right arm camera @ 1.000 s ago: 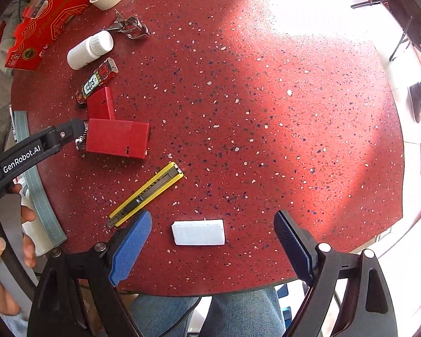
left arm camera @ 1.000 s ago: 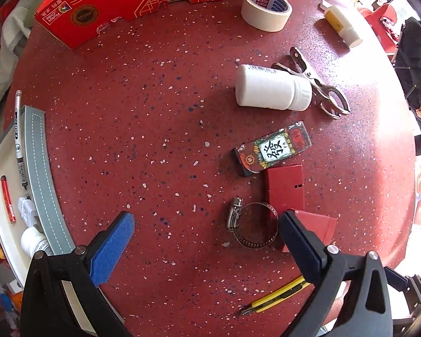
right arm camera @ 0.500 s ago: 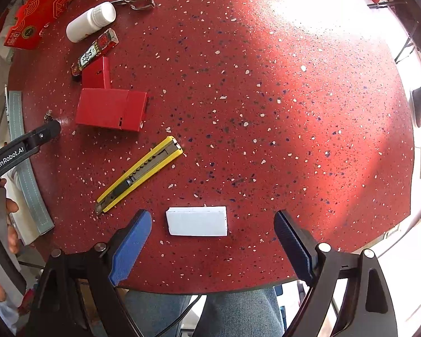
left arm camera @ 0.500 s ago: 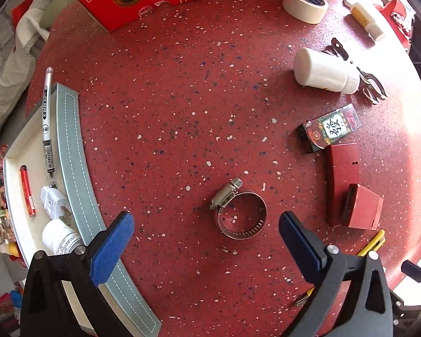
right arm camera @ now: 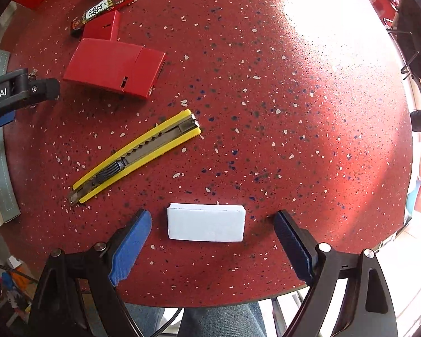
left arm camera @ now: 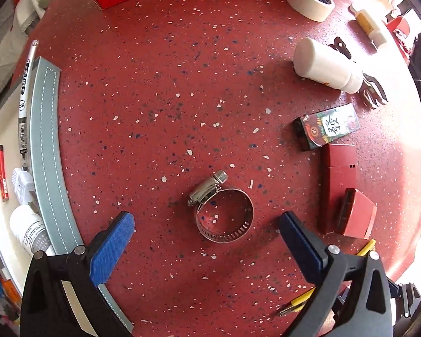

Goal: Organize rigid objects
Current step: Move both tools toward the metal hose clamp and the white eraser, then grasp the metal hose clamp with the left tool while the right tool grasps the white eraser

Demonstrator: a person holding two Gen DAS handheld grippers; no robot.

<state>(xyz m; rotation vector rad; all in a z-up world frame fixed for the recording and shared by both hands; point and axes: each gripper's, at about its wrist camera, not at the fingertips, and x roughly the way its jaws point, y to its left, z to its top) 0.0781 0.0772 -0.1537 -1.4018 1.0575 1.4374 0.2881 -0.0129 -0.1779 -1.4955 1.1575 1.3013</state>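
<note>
Two approaches under way at once on the red speckled table (left arm camera: 160, 90). Left gripper (left arm camera: 207, 224) aimed straight down, jaws wide apart and clamped on nothing, metal hose clamp (left arm camera: 223, 210) lying flat between the blue pads, untouched. Likely spread that wide so the ring's full width fits inside before any squeeze.

Right gripper (right arm camera: 212, 224) also aimed down and parted wide, white block (right arm camera: 205, 221) between the pads, a clear gap at each end, nothing gripped. Block lengthways across the jaw line, so closing would catch its short ends.

Relative to the hose clamp: grey-edged tray (left arm camera: 46, 151) off to the left, with a pen, a small bottle and a red marker, probably the drop-off; red boxes (left arm camera: 342, 193) just right; white bottle (left arm camera: 325, 66) further up and right. Yellow utility knife (right arm camera: 134, 157) beyond the white block, still unsorted.
</note>
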